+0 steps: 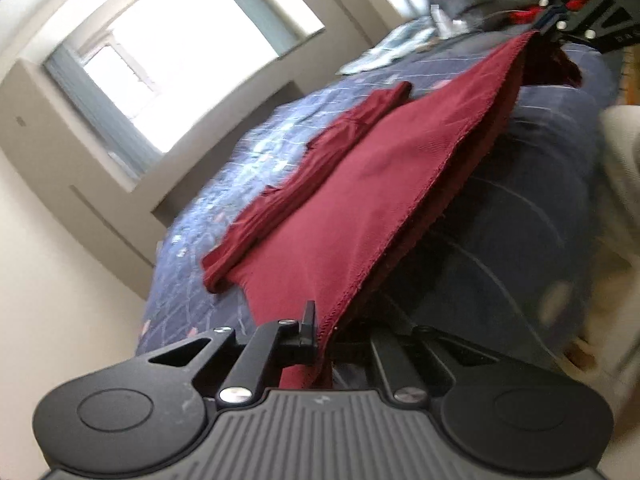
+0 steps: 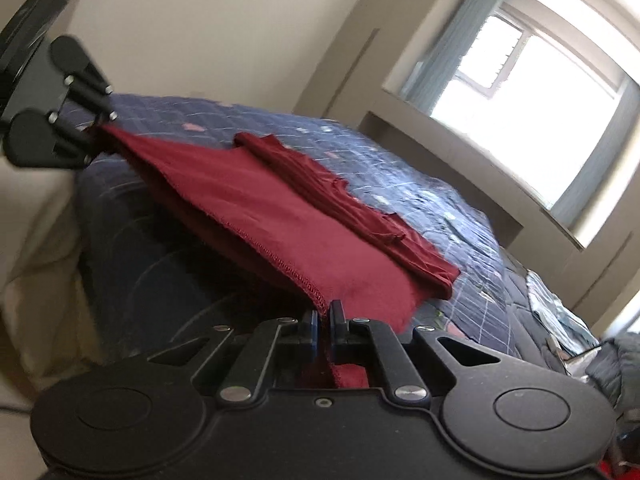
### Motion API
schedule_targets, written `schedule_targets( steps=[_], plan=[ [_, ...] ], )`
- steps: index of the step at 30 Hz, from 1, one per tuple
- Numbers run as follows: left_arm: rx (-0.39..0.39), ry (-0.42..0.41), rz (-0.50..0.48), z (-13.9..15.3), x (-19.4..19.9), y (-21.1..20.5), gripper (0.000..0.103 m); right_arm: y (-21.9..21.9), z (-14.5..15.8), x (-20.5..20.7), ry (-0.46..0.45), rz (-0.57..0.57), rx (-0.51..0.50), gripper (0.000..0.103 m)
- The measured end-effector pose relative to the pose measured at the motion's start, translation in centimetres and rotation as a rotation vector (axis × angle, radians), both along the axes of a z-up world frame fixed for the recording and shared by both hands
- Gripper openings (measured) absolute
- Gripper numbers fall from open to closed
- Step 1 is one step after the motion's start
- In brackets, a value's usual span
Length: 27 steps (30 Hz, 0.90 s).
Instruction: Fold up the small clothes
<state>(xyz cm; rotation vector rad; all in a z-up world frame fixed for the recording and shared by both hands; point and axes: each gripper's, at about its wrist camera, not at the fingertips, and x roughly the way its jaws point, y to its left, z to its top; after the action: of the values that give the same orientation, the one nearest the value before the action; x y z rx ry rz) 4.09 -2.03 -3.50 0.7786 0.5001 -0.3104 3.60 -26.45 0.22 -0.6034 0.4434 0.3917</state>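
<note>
Red cloth is the thing to look at: a dark red shirt [image 1: 360, 184] lies on a bed with a blue quilt [image 1: 248, 152]. Its near edge is lifted up off the quilt, and the far part with the rolled sleeve still rests flat on the bed.

In the left wrist view, the left gripper [image 1: 320, 336] sits at the bottom middle of the frame. Its jaws are closed tight on one corner of the shirt's stitched hem. The right gripper [image 1: 550, 20] shows in the upper right of that frame, pinching the other end of the same hem.

In the right wrist view, the right gripper [image 2: 323, 322] is at the bottom middle, and its jaws are squeezed together on the hem corner, with red cloth poking down between them. The left gripper [image 2: 98, 126] is in the upper left, gripping the far corner. The hem runs in a straight, pulled line between the two.

A bright window [image 2: 532, 92] fills the upper right of this view. Some grey and light things [image 1: 452, 4] lie piled at the far end of the bed.
</note>
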Motion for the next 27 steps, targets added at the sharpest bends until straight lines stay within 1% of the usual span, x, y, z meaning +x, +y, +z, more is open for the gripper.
schedule_targets(
  steps=[1,3,6,9,11,13,16,17,19,22,25,27],
  plan=[
    [0.002,0.022,-0.018,0.4,-0.5,0.3,0.004,0.0,0.3,-0.7,0.021,0.015,-0.003,0.004],
    [-0.007,0.087,-0.049,1.3,-2.4,0.8,0.003,-0.1,1.2,-2.7,0.094,0.051,0.006,0.004],
    [-0.06,0.237,-0.095,3.0,-5.7,1.9,0.003,-0.5,2.4,-5.5,0.257,0.094,0.039,0.004],
    [-0.073,0.362,-0.139,4.3,-8.3,2.8,0.003,-0.5,3.5,-7.9,0.422,0.122,0.078,0.004],
    [-0.085,0.417,-0.134,4.7,-8.9,3.2,0.003,-0.3,4.0,-9.0,0.514,0.132,0.099,0.004],
    [-0.106,0.441,-0.126,5.2,-8.7,3.5,0.004,0.0,4.3,-9.2,0.548,0.138,0.096,0.004],
    [-0.165,0.452,-0.106,6.4,-6.4,4.1,0.004,-0.1,4.9,-7.9,0.567,0.143,0.111,0.004],
    [-0.179,0.435,-0.099,7.0,-5.2,4.2,0.004,-0.1,5.2,-7.2,0.564,0.144,0.115,0.004],
    [-0.197,0.383,-0.072,7.9,-4.3,4.2,0.004,0.0,6.1,-5.7,0.543,0.152,0.112,0.004],
    [-0.223,0.302,-0.052,10.2,-1.4,3.9,0.005,0.3,7.9,-2.8,0.479,0.158,0.097,0.004],
    [-0.238,0.246,-0.036,12.1,2.1,3.2,0.005,1.0,9.9,0.8,0.368,0.159,0.022,0.005],
    [-0.242,0.208,-0.035,13.3,4.9,2.7,0.005,1.0,11.2,3.8,0.308,0.139,-0.005,0.005]
  ],
)
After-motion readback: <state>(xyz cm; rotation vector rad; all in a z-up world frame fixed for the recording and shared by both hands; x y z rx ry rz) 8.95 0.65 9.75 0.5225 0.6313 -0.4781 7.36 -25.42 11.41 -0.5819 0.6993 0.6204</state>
